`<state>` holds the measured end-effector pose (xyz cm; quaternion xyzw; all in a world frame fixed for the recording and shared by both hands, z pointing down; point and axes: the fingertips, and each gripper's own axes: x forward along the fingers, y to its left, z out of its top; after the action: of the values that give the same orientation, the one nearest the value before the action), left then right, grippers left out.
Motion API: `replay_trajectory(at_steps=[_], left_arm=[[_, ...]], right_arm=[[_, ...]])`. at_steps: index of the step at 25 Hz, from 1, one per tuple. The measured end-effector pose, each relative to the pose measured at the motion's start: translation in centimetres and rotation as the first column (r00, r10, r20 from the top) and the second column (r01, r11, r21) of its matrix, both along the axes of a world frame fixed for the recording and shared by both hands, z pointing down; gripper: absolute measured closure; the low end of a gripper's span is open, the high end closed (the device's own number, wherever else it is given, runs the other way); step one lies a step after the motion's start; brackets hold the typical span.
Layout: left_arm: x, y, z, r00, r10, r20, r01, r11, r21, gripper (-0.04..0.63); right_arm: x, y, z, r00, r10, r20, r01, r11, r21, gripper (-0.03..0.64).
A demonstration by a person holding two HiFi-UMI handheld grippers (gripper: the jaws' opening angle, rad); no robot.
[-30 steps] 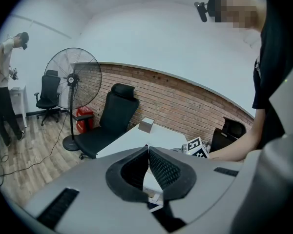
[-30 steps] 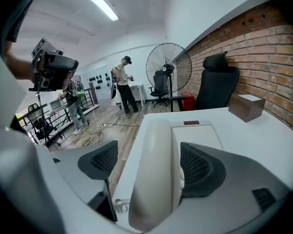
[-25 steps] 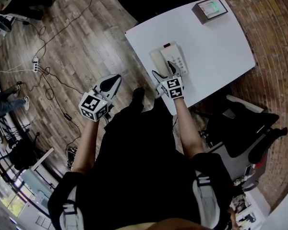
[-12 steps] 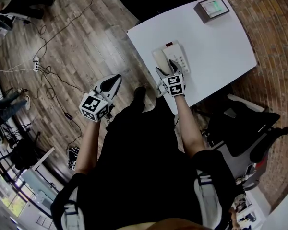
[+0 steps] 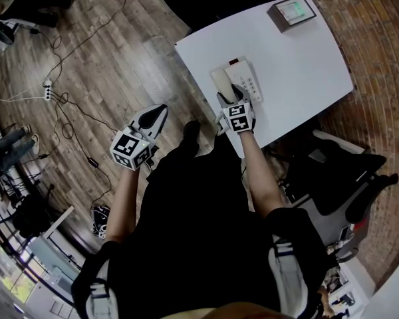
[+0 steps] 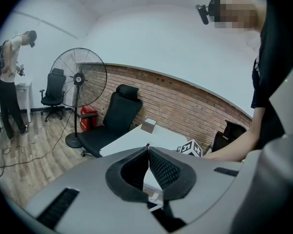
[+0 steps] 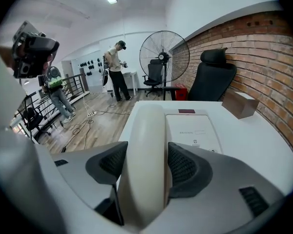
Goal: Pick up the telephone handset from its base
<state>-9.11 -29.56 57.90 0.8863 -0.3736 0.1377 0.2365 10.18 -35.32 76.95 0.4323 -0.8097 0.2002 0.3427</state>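
Handset (image 7: 145, 126) lengthwise along base (image 7: 198, 130), within right gripper (image 7: 146, 155)

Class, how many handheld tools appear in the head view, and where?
2. The left tool hangs shut over the wooden floor, left of the white table. The right tool is over the table, its jaws have just been closing onto the telephone handset.

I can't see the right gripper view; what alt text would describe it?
The right gripper, whose jaws have just been closing, clasps a cream telephone handset lying on its white base on a white table. Beyond stand a brick wall, a black office chair, a large fan and two people.
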Motion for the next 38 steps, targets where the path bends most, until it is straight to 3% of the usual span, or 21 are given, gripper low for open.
replay_trajectory(at_steps=[9,24,38], left_arm=[[0.0,0.1,-0.2,1.000,-0.006,-0.010,0.006,1.000,0.002,0.575],[-0.4,0.1,-0.2,1.000,0.005,-0.019,-0.005,1.000,0.013,0.575],[0.3,-0.3,-1.3,0.995,0.074,-0.061,-0.071,0.996,0.043,0.575]], right_arm=[[0.0,0.2,0.3,0.999,0.006,-0.052,-0.006,1.000,-0.010,0.396],[0.0,0.3,-0.1,0.999,0.038,-0.037,-0.039,0.999,-0.014,0.408],[-0.5,2.2,-3.5,1.000,0.024,-0.003,-0.024,1.000,0.018,0.410]])
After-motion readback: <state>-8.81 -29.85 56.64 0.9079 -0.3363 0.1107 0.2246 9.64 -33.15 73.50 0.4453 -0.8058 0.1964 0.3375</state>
